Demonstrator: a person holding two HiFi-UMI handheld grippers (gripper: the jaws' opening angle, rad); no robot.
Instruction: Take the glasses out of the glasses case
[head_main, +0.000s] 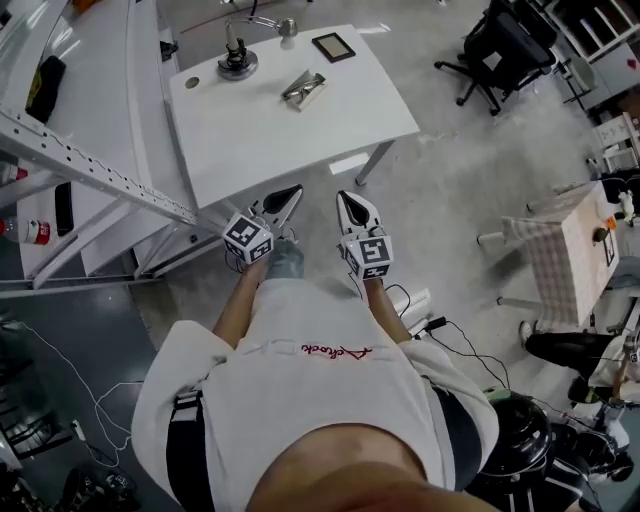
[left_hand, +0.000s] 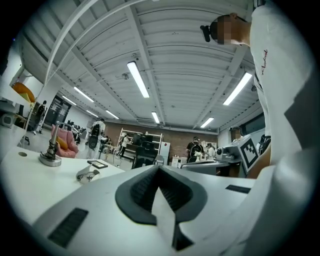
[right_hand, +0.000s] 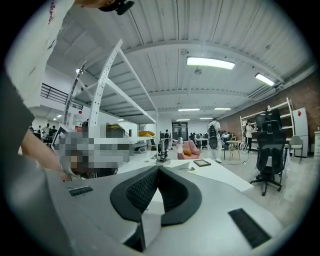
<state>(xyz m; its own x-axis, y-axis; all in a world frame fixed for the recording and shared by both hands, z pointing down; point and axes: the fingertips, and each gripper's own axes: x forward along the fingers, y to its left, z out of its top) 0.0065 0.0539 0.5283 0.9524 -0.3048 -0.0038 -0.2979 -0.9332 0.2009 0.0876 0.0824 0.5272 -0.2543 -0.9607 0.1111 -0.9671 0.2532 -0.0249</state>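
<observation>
my left gripper (head_main: 289, 194) and right gripper (head_main: 346, 199): jaws together, nothing held, near the table (head_main: 300, 145) edge. case (head_main: 303, 90) lies on it, well apart.

White table (head_main: 250, 140), white left claw (head_main: 294, 190) with black pads (left_hand: 142, 192)

The glasses case (head_main: 303, 89) is showing too small on the white table (head_main: 300, 140) to tell whether glasses are lying inside. The left gripper (left_hand: 159, 169) is blocking the table's near part in its own view, and the right gripper (right_hand: 158, 169) is doing the same. The person's shirt (head_main: 320, 400) is covering the floor beneath. The top edge is cutting off the office chair (head_main: 500, 45), and the right edge is cutting off the checked table (head_main: 565, 255).
</observation>
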